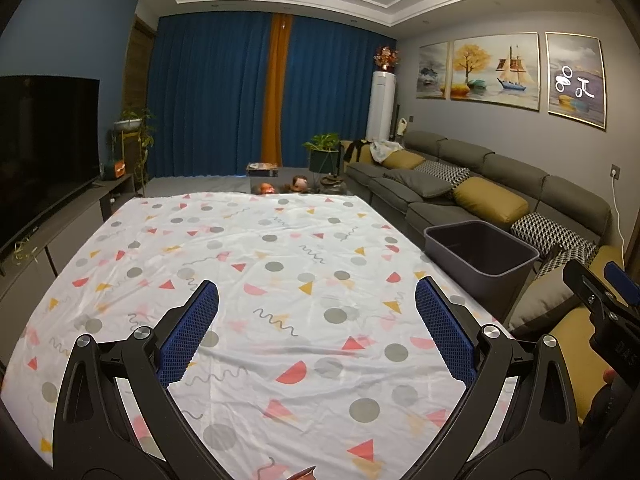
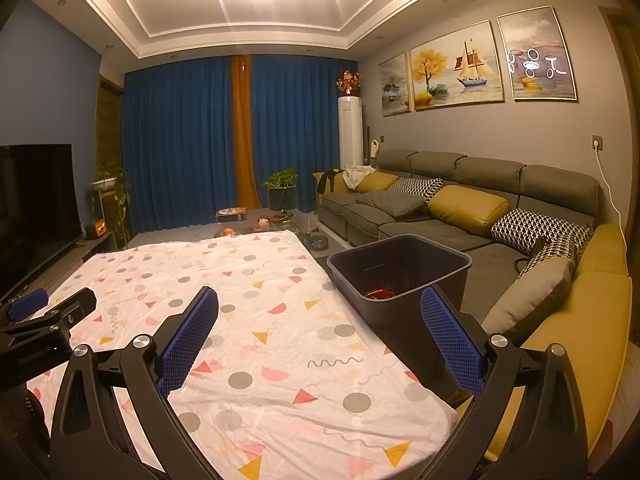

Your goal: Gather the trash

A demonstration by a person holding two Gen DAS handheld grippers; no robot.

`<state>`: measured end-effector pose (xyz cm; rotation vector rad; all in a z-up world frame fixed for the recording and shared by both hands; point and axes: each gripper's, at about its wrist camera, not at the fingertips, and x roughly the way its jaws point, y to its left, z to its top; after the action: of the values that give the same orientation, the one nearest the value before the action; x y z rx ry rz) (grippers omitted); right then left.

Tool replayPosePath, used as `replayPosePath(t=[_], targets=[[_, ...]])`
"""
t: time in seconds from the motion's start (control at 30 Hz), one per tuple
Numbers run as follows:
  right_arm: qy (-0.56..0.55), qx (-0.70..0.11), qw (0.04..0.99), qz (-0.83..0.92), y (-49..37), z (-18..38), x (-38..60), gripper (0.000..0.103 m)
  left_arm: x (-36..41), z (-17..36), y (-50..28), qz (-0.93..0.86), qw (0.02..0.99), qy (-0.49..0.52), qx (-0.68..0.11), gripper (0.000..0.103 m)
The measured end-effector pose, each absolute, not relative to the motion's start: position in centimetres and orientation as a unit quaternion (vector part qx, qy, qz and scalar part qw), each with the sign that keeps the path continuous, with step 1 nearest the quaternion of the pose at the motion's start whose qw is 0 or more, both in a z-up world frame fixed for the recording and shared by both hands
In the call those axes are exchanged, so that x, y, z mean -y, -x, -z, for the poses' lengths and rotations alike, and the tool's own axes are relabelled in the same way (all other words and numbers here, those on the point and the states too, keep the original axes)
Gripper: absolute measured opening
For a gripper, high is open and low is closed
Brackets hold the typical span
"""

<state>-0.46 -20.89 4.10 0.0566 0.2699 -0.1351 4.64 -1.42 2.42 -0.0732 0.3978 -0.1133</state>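
Both the left gripper [image 1: 317,300] and right gripper [image 2: 319,306] hang spread wide, holding nothing, above the patterned cloth [image 1: 256,264]; a red item [image 2: 379,293] lies inside the dark bin [image 2: 400,264].

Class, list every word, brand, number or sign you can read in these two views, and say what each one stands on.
"DAS": raised letters on the black body of the right claw, cut off at the frame edge, so probably incomplete.
Pale print on the body of the left claw: too blurred to read.
Box on the far low table: printed, too small to read.
Nothing else legible.
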Motion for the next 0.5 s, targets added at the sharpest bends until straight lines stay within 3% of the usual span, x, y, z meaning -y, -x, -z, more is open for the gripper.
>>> replayPosePath(t=[0.5], targets=[[-0.031, -0.136, 0.988, 0.069, 0.50, -4.13, 21.01, 0.097, 1.64, -2.25, -4.75, 0.059, 0.977, 0.037, -0.202, 0.097]])
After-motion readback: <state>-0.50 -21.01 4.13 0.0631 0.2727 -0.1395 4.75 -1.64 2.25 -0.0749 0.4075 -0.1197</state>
